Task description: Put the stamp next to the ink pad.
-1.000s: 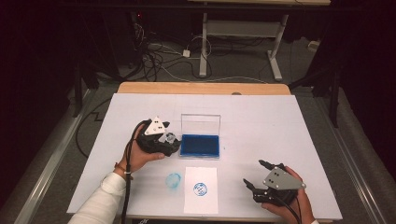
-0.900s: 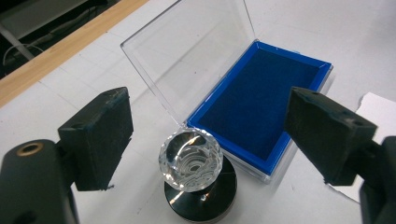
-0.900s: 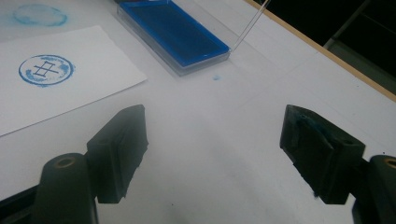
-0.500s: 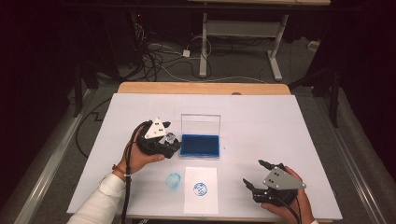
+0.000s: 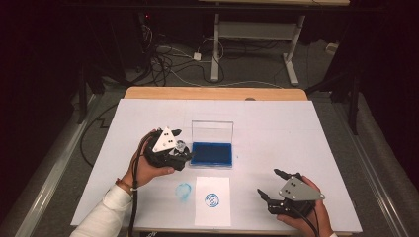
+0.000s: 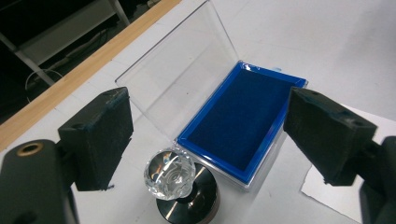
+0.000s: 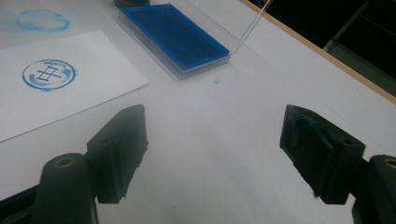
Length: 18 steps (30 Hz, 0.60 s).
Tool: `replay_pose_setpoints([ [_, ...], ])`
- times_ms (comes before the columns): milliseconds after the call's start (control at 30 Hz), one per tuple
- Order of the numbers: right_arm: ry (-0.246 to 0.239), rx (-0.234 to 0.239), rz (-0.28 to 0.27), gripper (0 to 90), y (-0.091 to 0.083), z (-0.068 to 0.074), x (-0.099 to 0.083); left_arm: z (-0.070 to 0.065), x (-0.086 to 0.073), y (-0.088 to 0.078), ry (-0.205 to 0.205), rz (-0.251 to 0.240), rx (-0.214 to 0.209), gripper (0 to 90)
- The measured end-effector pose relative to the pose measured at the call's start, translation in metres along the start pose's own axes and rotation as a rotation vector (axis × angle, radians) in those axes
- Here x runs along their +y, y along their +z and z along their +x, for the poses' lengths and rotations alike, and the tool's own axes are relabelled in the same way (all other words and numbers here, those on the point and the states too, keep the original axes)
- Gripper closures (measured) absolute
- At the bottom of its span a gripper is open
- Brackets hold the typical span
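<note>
One stamp (image 6: pixel 180 186) beside one ink pad (image 5: pixel 212 153) | one paper (image 5: pixel 213 201) | two grippers, left gripper (image 5: pixel 181 150) and right gripper (image 5: pixel 270 183), both gaping, empty

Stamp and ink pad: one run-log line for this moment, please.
left gripper: open above stamp | ink pad: lid open | paper: stamped | right gripper: open, idle

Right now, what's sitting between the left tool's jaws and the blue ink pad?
A stamp with a clear knob, standing beside the ink pad, in the left gripper view.
</note>
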State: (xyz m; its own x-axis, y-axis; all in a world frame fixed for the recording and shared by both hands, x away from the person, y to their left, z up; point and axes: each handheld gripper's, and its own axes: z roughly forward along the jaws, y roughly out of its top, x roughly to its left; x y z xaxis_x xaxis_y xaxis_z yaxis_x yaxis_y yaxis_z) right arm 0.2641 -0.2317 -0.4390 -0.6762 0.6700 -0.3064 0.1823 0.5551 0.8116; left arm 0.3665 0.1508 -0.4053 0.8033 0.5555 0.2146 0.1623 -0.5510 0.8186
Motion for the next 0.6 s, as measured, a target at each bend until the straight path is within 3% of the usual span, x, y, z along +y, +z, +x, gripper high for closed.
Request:
replay_pose_setpoints([
  [367,-0.003,-0.006,-0.016,23.5,-0.002,0.0,0.001,-0.014,0.007,-0.01,0.043,-0.036,0.015,15.4],
  [600,0.001,-0.009,-0.017,23.5,-0.003,0.0,0.001,-0.019,0.009,-0.015,0.05,-0.057,0.012,15.4],
])
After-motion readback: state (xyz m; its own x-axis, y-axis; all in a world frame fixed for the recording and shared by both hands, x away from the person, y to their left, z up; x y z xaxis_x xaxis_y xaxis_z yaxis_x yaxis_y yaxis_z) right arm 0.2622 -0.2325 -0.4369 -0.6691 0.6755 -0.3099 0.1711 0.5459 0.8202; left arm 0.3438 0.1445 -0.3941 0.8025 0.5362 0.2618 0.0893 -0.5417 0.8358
